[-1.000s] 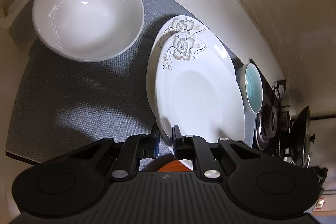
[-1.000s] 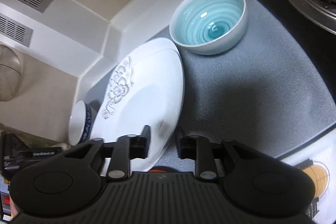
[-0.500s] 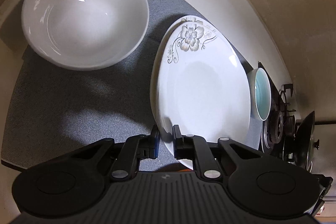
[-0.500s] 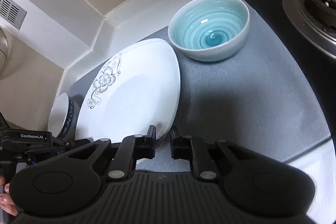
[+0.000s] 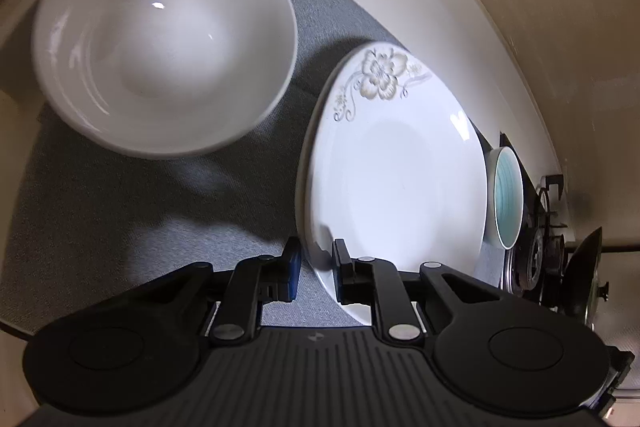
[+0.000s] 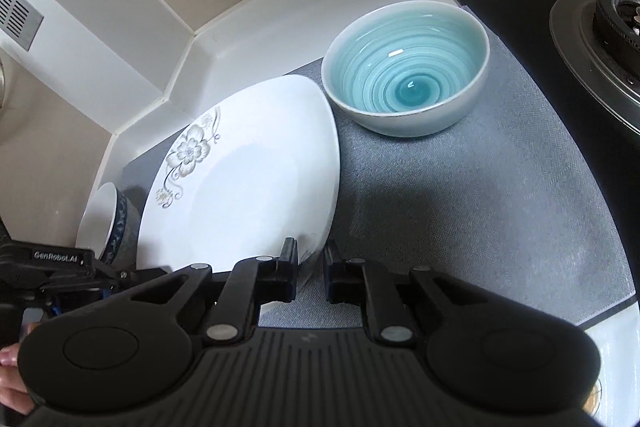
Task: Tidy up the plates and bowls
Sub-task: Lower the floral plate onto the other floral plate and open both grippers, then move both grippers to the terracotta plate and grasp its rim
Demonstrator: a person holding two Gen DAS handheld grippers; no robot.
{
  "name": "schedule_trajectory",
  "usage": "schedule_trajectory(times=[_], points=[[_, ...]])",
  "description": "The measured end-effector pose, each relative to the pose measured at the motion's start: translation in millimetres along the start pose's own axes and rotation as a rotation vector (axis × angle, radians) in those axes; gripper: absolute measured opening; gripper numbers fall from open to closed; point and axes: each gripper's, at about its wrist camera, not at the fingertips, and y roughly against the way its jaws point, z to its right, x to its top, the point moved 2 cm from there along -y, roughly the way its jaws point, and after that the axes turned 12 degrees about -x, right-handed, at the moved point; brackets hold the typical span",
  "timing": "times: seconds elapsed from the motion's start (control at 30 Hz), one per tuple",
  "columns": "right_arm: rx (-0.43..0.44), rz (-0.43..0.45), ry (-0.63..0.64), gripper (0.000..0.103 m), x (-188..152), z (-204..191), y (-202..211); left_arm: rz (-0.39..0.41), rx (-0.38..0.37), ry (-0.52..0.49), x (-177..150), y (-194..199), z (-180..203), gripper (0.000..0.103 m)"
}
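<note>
A white plate with a grey flower print (image 5: 400, 179) sits on the grey mat, stacked on another plate whose rim shows at its left edge. My left gripper (image 5: 316, 259) has its fingers around the plate's near left rim, with a gap on the left side. My right gripper (image 6: 310, 267) is closed on the same plate's (image 6: 248, 195) near right rim. A large white bowl (image 5: 164, 39) stands to the left. A teal bowl (image 6: 404, 67) stands to the right of the plate; it also shows in the left wrist view (image 5: 506, 199).
The grey mat (image 6: 460, 207) covers the counter. A gas stove burner (image 6: 600, 39) lies at the right. A blue-rimmed white bowl (image 6: 108, 223) shows left of the plate. A dark pan (image 5: 588, 275) stands by the stove. The wall corner runs behind the dishes.
The top plate has slid into line with the one beneath; only one flower shows now. My left gripper's fingers have spread a little. Both cameras have moved closer.
</note>
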Motion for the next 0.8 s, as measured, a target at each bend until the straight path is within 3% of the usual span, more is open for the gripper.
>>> schedule_trajectory(times=[0.2,0.37,0.5,0.63,0.8], points=[[0.017,0.023,-0.010,0.016,-0.8,9.0,16.7,0.029,0.001,-0.090,-7.5,12.7,0.6,0.018],[0.019,0.019,-0.011,0.016,0.4,12.9,14.4,0.040,0.062,-0.139,-0.8,5.5,8.3,0.017],[0.024,0.026,-0.014,0.016,1.6,13.8,12.6,0.039,0.064,-0.132,-5.1,8.7,8.1,0.017],[0.038,-0.028,-0.002,0.018,-10.4,18.9,19.3,0.049,0.061,-0.169,-26.3,19.9,18.6,0.019],[0.013,-0.081,0.197,0.060,-55.5,11.1,35.1,0.041,0.114,-0.286,-65.2,23.8,41.5,0.047]])
